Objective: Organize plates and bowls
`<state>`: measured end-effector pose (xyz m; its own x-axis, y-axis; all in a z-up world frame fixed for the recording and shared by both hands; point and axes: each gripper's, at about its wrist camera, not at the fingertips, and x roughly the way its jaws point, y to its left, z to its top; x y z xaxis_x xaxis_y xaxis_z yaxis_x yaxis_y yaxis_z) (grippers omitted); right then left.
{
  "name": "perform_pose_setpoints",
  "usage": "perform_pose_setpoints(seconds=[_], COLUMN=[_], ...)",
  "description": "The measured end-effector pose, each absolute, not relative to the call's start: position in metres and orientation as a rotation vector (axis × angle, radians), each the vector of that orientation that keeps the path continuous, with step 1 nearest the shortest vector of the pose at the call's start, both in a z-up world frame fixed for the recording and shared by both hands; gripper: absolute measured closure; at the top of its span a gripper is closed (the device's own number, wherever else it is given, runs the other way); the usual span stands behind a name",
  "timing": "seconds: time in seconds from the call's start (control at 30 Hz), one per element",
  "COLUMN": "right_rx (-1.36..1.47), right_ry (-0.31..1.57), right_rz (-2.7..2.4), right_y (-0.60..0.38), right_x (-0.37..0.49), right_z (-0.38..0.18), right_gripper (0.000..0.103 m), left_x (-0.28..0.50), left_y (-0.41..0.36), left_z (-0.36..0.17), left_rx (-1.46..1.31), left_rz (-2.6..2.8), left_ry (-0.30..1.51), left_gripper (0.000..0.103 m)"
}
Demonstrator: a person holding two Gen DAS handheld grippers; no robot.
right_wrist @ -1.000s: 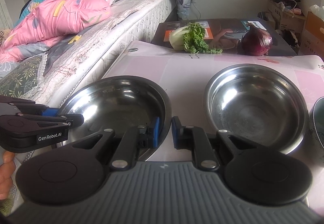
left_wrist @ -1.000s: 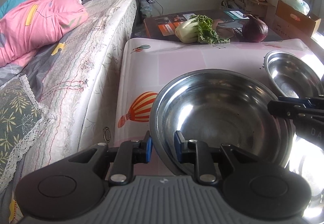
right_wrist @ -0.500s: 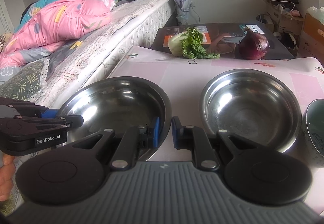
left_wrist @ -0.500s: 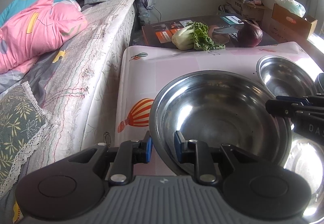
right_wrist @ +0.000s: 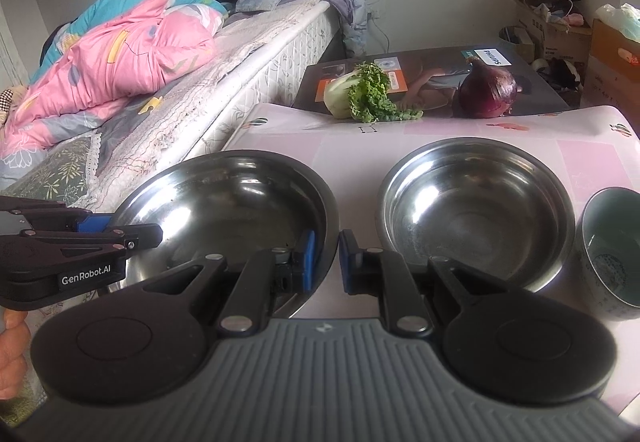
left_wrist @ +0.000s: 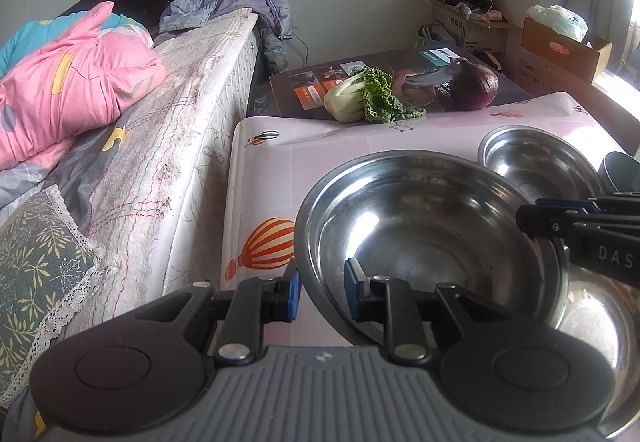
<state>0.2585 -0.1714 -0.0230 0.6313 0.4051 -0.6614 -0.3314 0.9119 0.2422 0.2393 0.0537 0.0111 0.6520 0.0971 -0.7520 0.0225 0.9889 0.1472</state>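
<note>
Large steel bowl [left_wrist: 424, 242] is held by both hand-held grippers at once. Left hand-held gripper [left_wrist: 320, 292] is clamped narrow on the near-left rim, one pad outside the wall, one inside. Right hand-held gripper [right_wrist: 326, 262] is pinched nearly shut on the opposite rim, wall caught between the blue pads. A two-point grip is judged sensible here: the bowl is wide and slick, and a single rim pinch would let it tip. Bowl appears lifted clear of the desk [right_wrist: 400, 138], though contact underneath cannot be confirmed. In the left view another shiny steel surface is seen below and to the right of it; whether that is a plate or a bowl cannot be told. Smaller steel bowl [right_wrist: 476, 210] is set just beside it on the desk, empty, with a green cup [right_wrist: 612, 250] near its right side; nesting into the smaller bowl's spot is judged the likely aim. Cabbage [right_wrist: 360, 94] and red onion [right_wrist: 488, 92] are left on a box beyond the desk's far edge, well apart from the work. Both hand-held grippers are pitched downward over the desk, facing each other across the bowl. A person's fingers [right_wrist: 12, 354] are seen under the left one.
</note>
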Motion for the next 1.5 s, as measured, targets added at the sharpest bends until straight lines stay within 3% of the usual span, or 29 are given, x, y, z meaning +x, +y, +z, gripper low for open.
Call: perform_pose_setpoints(seconds=[0.67,1.5], right_rx=[0.188,0.208], right_ry=[0.75,0.839], right_rz=[0.345,0.193], right_y=[-0.24,-0.323], right_x=[0.245,0.304], right_z=[-0.006,-0.037], right_gripper=[0.09,0.087], left_x=[0.248,0.334], left_y=[-0.002,-0.085], left_z=[0.027,-0.025], left_rx=[0.171,0.204], left_rz=[-0.06,-0.168], left_ry=[0.846,1.01], left_gripper=[0.08,0.076])
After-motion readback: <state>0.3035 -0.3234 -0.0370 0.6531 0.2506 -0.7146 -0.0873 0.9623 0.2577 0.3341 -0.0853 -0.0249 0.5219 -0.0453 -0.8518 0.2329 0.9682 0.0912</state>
